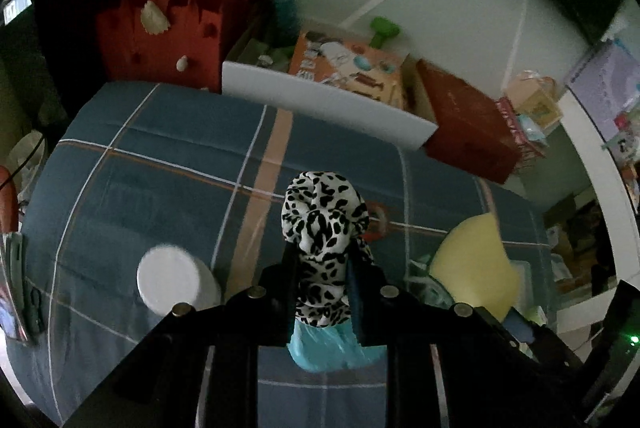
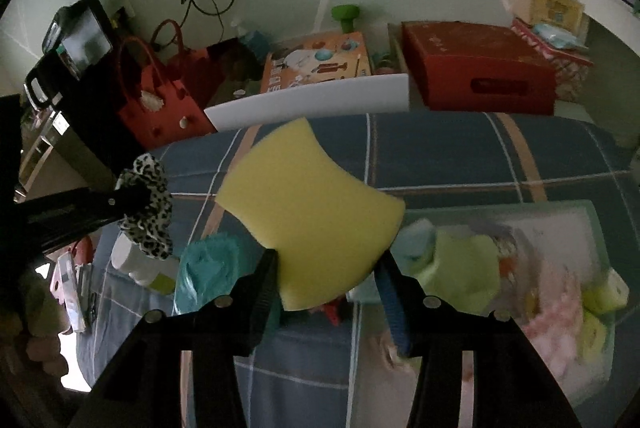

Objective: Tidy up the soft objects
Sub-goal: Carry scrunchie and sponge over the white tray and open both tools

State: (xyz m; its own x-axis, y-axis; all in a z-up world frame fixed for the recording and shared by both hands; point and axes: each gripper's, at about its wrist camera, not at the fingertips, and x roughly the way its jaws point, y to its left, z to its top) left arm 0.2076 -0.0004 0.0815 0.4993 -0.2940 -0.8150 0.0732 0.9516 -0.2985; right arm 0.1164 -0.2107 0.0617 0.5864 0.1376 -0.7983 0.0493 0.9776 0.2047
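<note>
Left gripper point(image 1: 320, 292) is clenched on a leopard-print scrunchie point(image 1: 324, 216), the fabric bunched between the pads and bulging out past the tips; it hangs clear above the bed point(image 1: 160, 156). Right gripper point(image 2: 326, 286) is grasping a yellow sponge point(image 2: 310, 212) by its lower edge, one pad on each narrow side; the sponge stands up and forward of the jaws, also clear of the bed.

Handling, as judged: both items are light and soft; neither is fragile. The scrunchie is limp, compressible cloth, with nothing to slip on; a pinch through the gathered middle, as now, looks secure. The sponge is springy foam; it holds its shape but will deform under pressure, and a hold this close to one end leaves most of it overhanging; a grip nearer its waisted middle would steady it.

Elsewhere on the bed: a teal cloth point(image 2: 208, 268) lies crumpled just below the grippers; a white roll point(image 1: 170, 278) rests to the left of it; a shallow tray point(image 2: 600, 224) at the right holds more soft items, among them a green cloth point(image 2: 466, 260) and something pink, too blurred to identify. The tray appears to be the likely receptacle; that is inference only.
</note>
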